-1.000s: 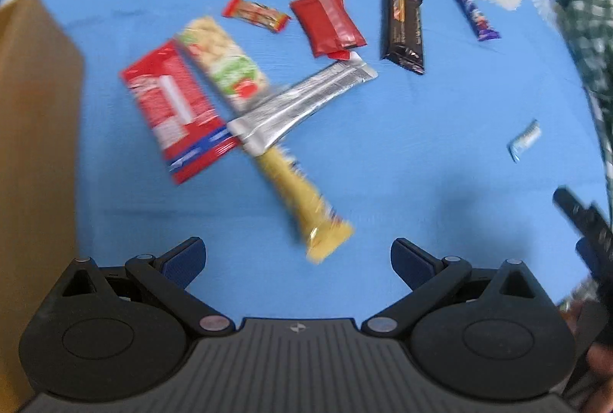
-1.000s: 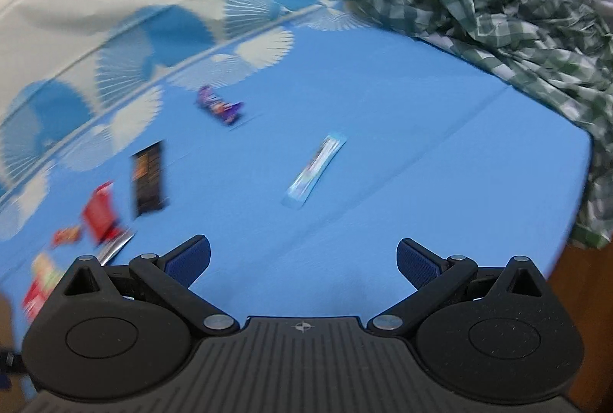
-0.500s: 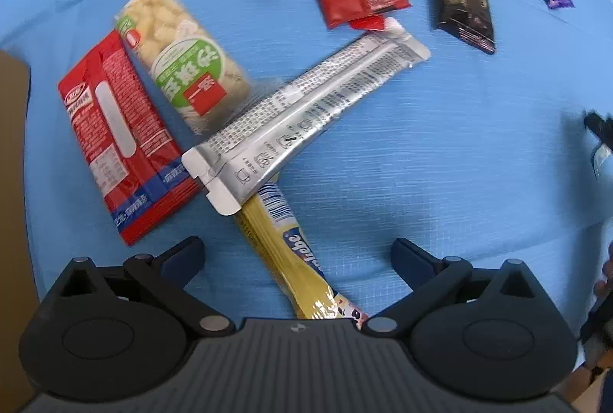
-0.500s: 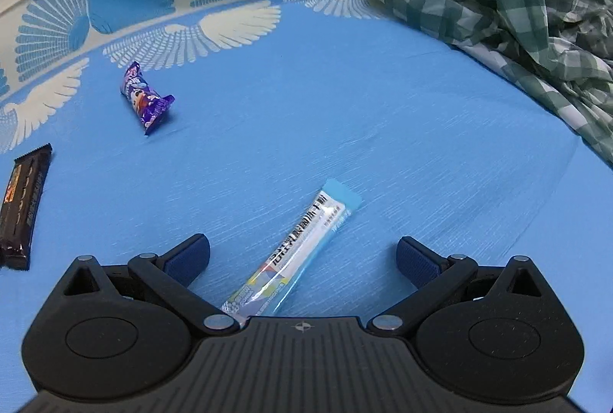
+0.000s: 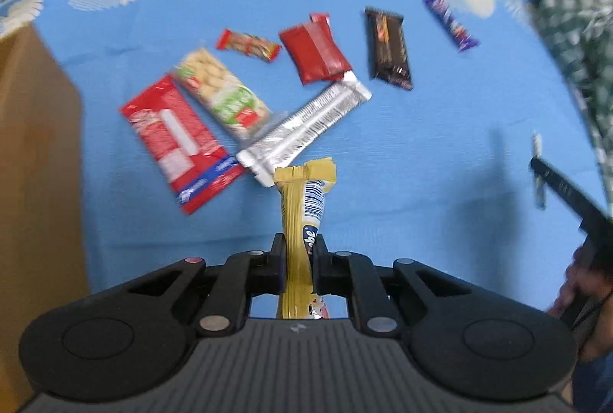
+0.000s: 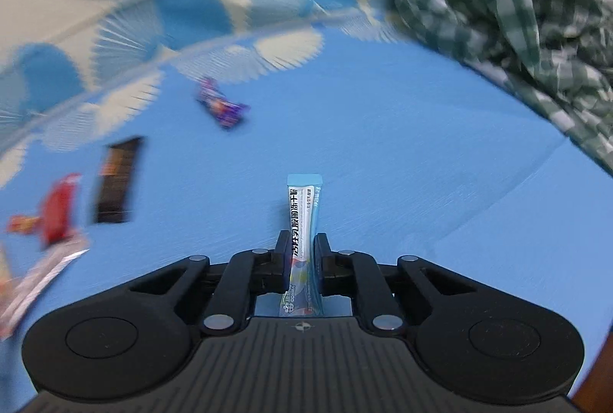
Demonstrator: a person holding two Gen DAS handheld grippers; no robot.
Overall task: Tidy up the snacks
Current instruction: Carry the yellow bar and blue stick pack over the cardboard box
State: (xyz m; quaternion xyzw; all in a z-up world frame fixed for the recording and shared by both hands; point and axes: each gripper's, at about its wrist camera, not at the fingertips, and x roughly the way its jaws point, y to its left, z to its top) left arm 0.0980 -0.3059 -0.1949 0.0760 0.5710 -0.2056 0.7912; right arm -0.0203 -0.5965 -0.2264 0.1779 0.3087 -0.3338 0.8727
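Left wrist showed my left gripper (image 5: 298, 252) clamping the yellow bar (image 5: 302, 217) beside the silver packet (image 5: 306, 123), right gripper (image 6: 300, 252) clamping the blue stick (image 6: 302, 217); next needed a drop spot.

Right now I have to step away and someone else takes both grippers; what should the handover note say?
Left gripper: shut on the yellow bar, lifted off the blue cloth.
Right gripper: shut on the light blue stick, also lifted.
On the cloth: big red pack, puff pack, silver pouch, small red candy, red pouch, dark bar, purple bar.
Done: two snacks picked up.
Left: place both, then sort the remaining seven.
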